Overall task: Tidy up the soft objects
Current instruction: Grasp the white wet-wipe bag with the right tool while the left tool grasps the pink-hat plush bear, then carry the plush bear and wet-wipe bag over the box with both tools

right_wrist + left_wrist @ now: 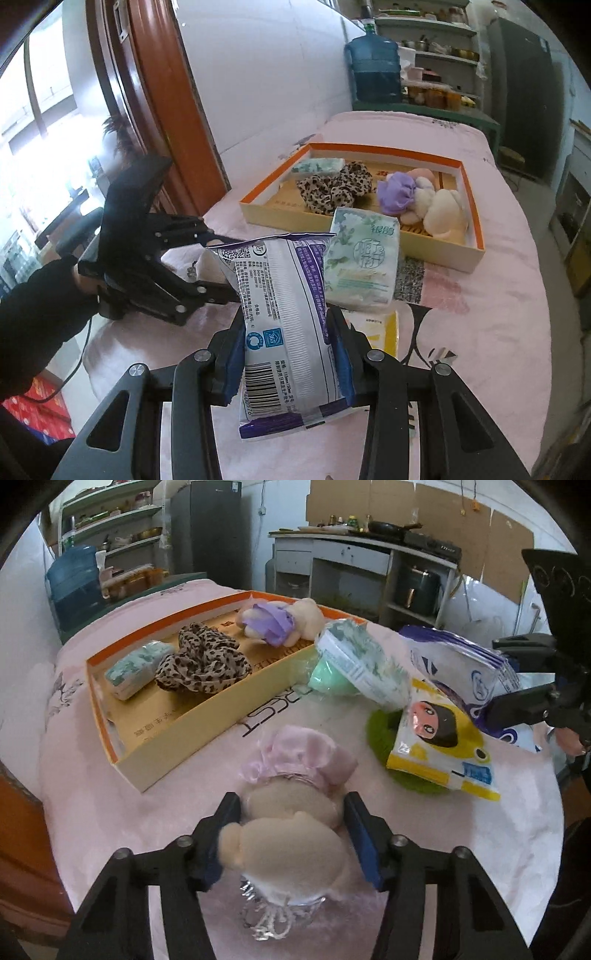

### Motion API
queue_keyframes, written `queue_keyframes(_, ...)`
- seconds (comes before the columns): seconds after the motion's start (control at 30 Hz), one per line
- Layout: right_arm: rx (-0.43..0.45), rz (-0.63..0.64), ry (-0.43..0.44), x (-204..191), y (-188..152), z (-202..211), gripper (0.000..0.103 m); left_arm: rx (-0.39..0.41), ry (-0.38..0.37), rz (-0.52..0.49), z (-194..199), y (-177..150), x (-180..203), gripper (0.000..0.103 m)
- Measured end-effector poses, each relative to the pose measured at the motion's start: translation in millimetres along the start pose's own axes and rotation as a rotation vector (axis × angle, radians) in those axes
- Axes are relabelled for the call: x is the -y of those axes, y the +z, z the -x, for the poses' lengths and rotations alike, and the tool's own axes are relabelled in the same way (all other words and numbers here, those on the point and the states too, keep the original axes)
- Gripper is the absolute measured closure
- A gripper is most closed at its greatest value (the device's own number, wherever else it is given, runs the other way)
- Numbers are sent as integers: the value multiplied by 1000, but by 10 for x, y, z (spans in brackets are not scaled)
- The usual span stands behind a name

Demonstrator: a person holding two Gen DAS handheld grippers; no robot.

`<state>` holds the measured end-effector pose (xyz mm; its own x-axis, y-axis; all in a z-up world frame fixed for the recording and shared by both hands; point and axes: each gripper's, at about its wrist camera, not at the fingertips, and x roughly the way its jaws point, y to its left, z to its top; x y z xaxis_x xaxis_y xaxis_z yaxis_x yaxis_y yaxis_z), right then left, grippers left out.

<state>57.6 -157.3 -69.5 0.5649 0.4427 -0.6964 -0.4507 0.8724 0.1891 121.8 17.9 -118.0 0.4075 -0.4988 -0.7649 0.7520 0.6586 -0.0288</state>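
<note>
Pink-clothed table [480,849] in a kitchen, fridge [207,528] behind. Your left gripper [291,805] is clamped on the pink-dressed doll [295,794] just beside the orange tray [184,738]; your right gripper [291,321] squeezes the white-purple packet [284,314] near the tray.

Two beige plush dolls: one in a pink frilly dress [295,775], one in a purple dress [280,622]. Two green floral tissue packs: one inside the box [138,668], one outside [364,661]. One leopard-print fabric scrunchie [203,662]. One white-and-purple plastic packet [291,332]. One yellow cartoon-face packet [439,746]. One orange-rimmed cardboard box [192,720]. One mint-green soft item [327,679], one fuzzy green mat [380,731].
</note>
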Motion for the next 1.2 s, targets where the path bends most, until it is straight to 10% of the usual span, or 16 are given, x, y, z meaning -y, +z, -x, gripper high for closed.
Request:
queue_keyframes(0.4, -7, -32, -65, -25, 49, -113, 61, 126, 40, 188, 365, -28, 147, 55)
queue_keyframes(1.2, 95, -69, -204, 130, 446, 74, 61, 325, 366, 515, 803, 556, 226, 55)
